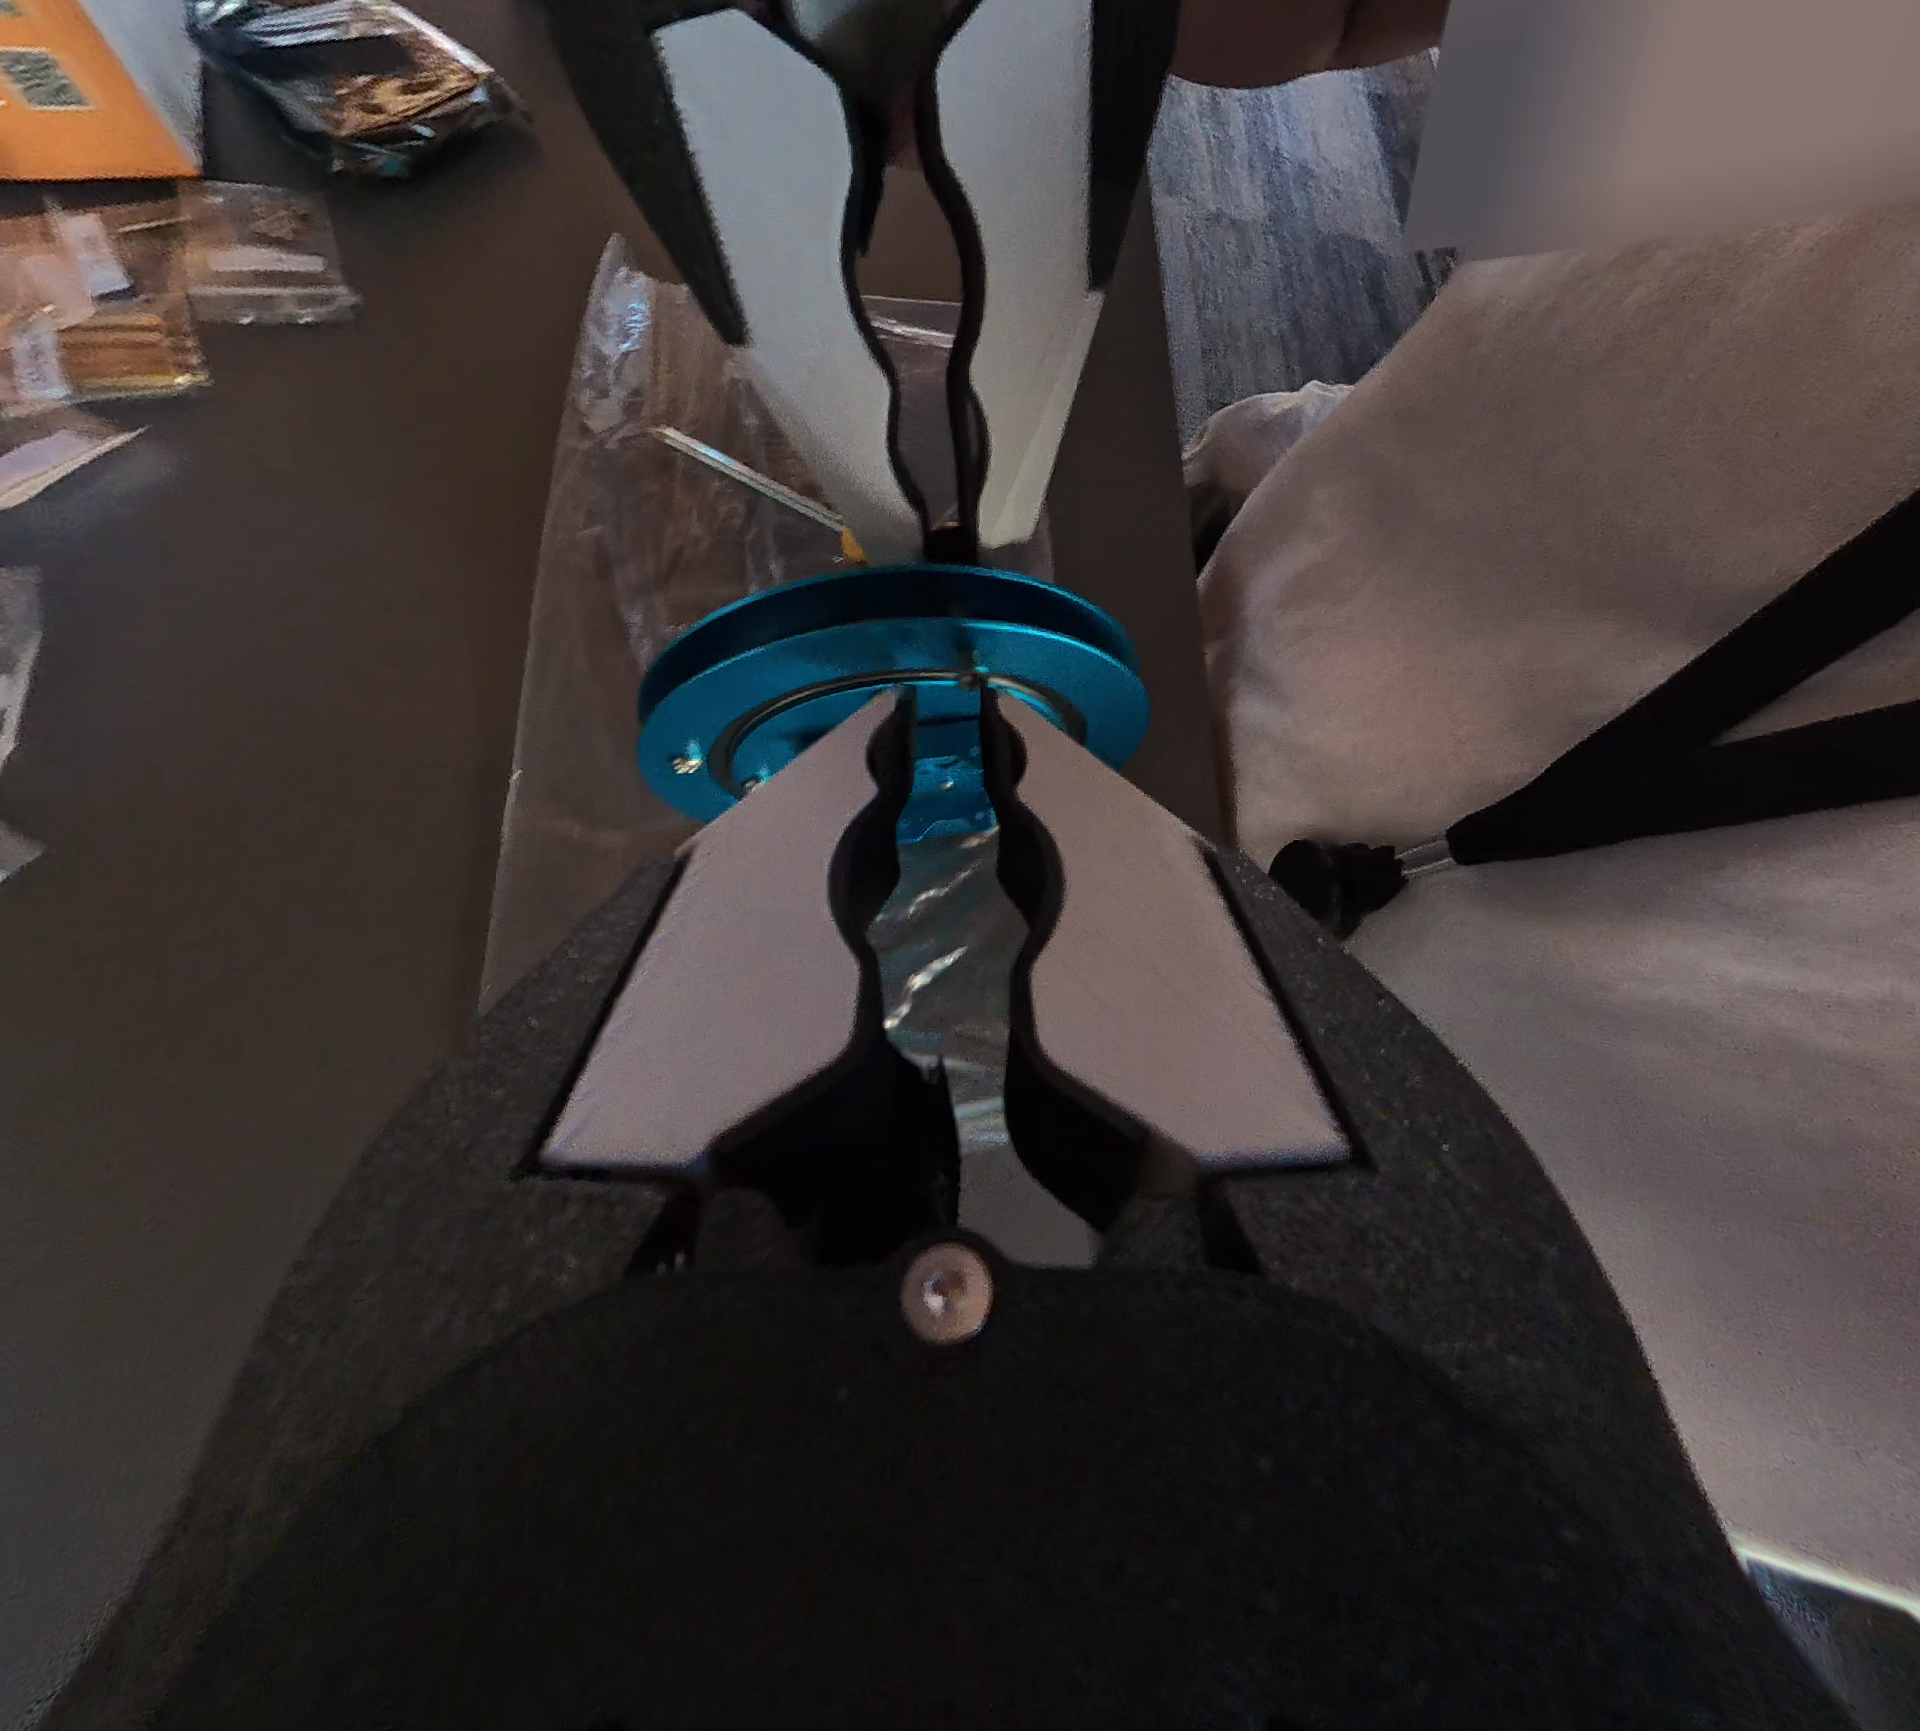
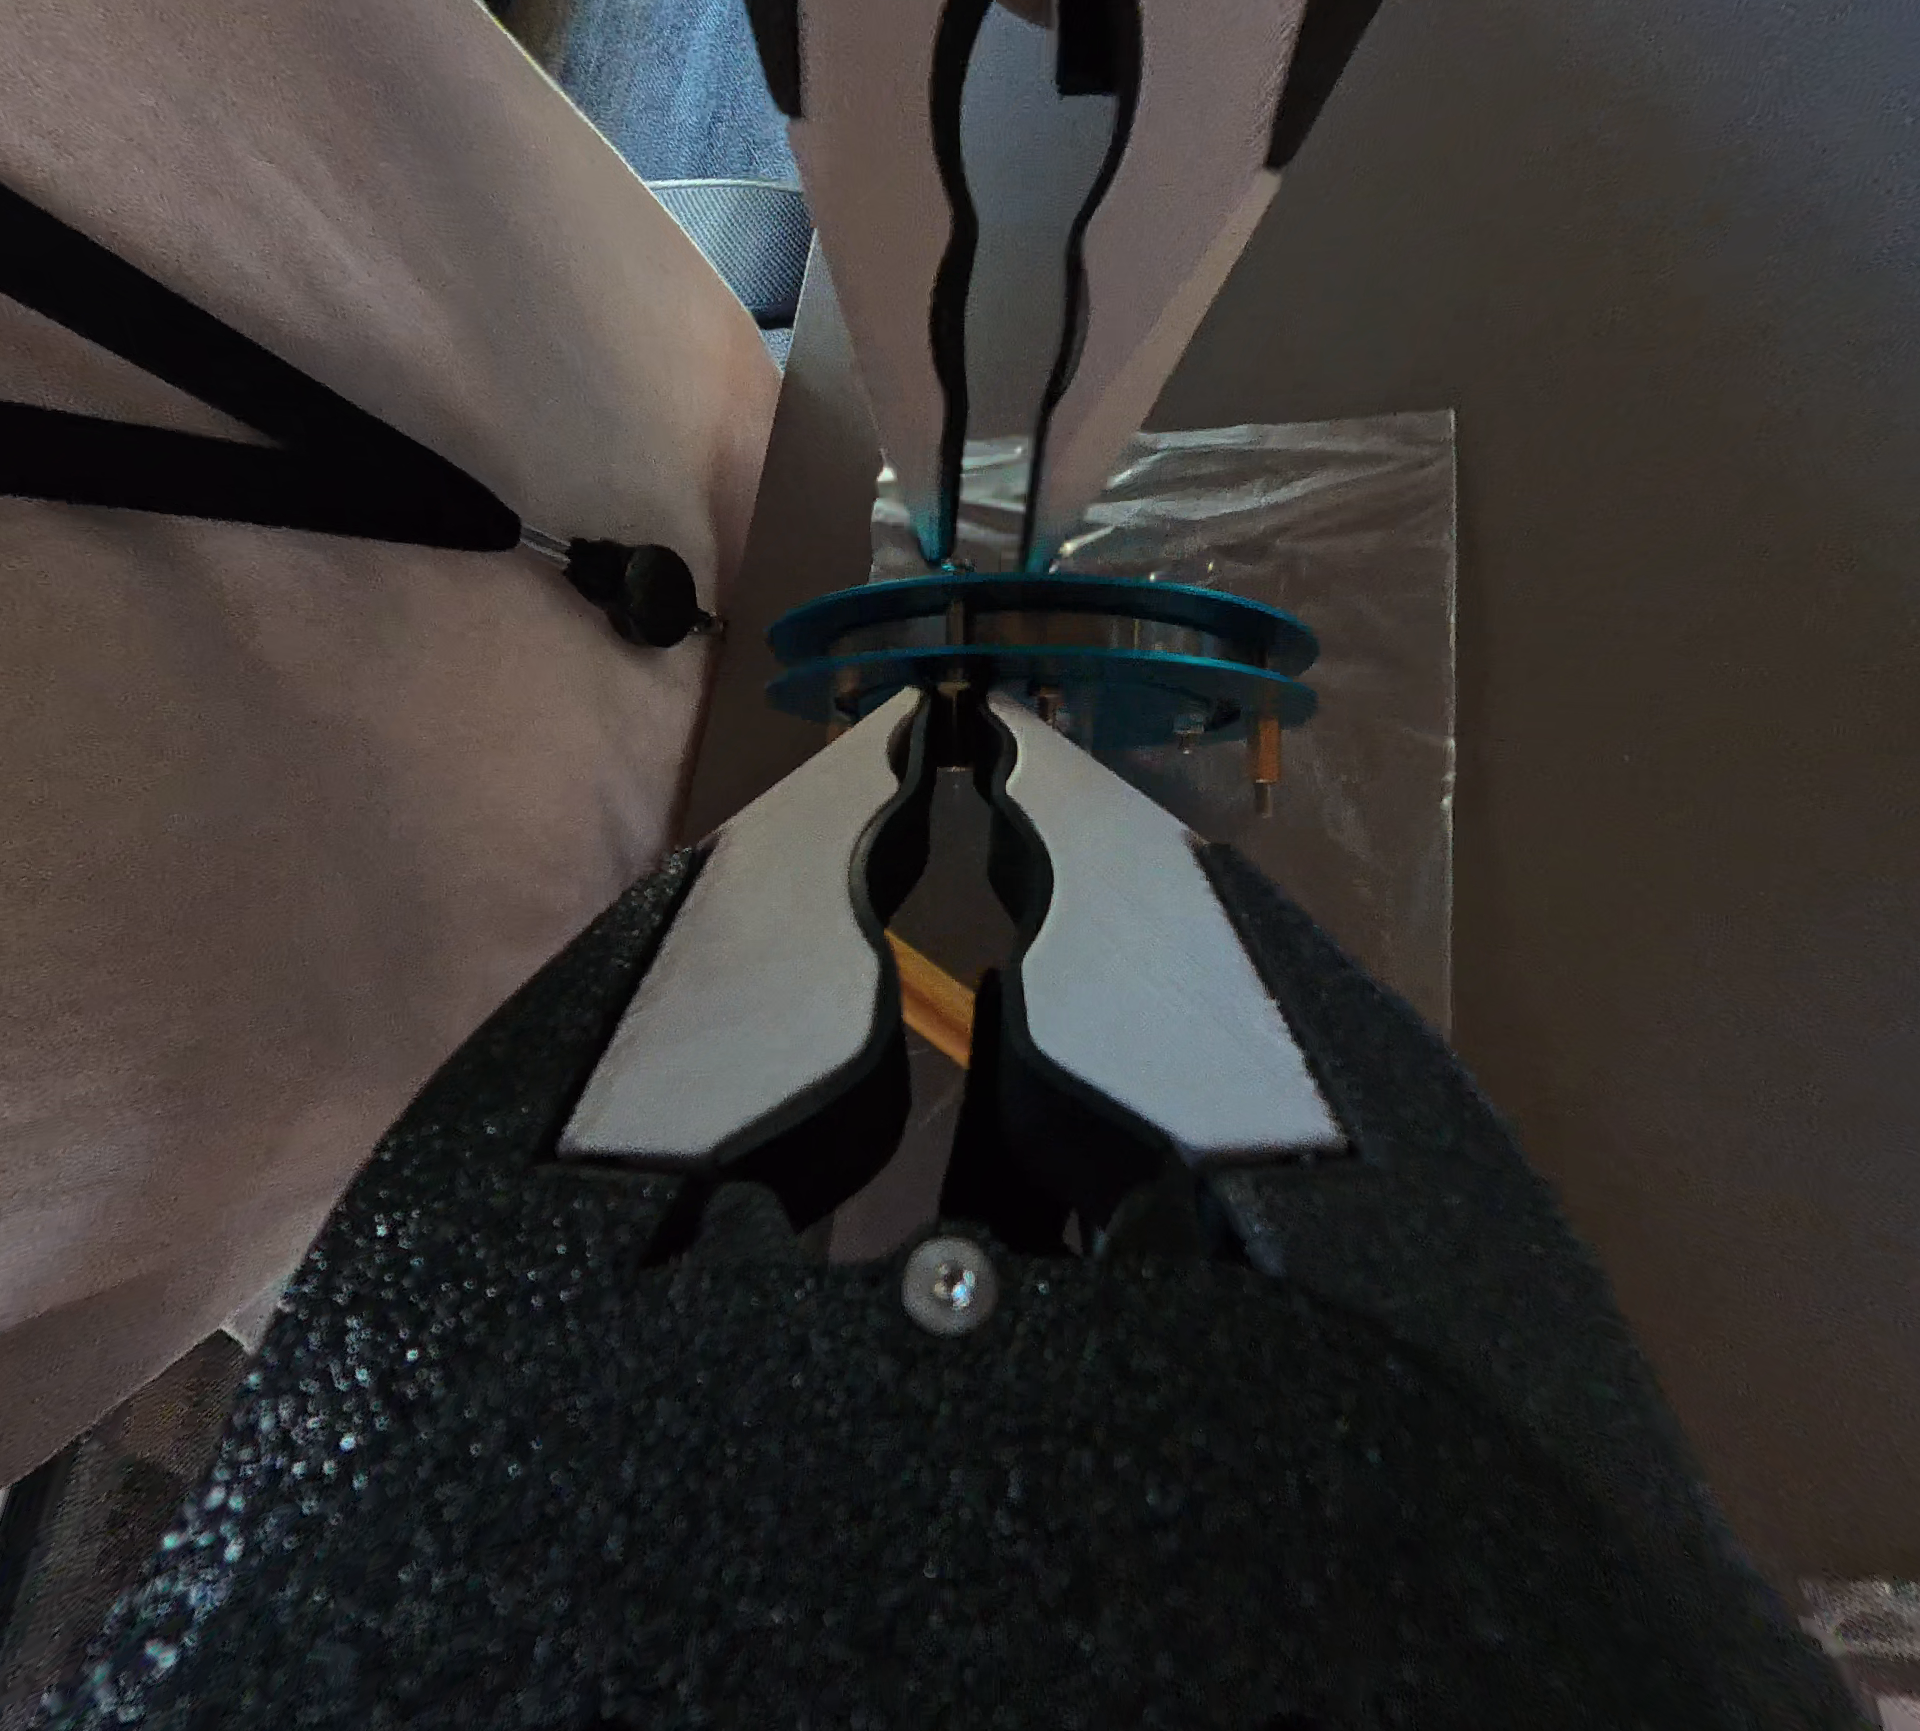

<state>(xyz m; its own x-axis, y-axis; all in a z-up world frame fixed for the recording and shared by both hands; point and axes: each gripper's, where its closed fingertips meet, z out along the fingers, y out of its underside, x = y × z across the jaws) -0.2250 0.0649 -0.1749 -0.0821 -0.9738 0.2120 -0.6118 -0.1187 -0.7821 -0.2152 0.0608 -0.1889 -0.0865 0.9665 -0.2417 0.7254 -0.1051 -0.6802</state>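
Blue disc assembly (image 1: 894, 705) (two stacked rings) pinched by left gripper (image 1: 940, 694) and right gripper (image 2: 954, 694), jaws clenched.

My left gripper (image 1: 940, 705) and right gripper (image 2: 956, 705) face each other, the ring assembly (image 1: 894, 694) between them (over a plastic bag (image 2: 1351, 538)).

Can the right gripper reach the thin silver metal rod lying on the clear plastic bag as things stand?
Probably not. The right gripper is shut on the blue double-disc metal assembly, so its fingers are occupied. The thin silver metal rod lies uncovered on the clear plastic bag.
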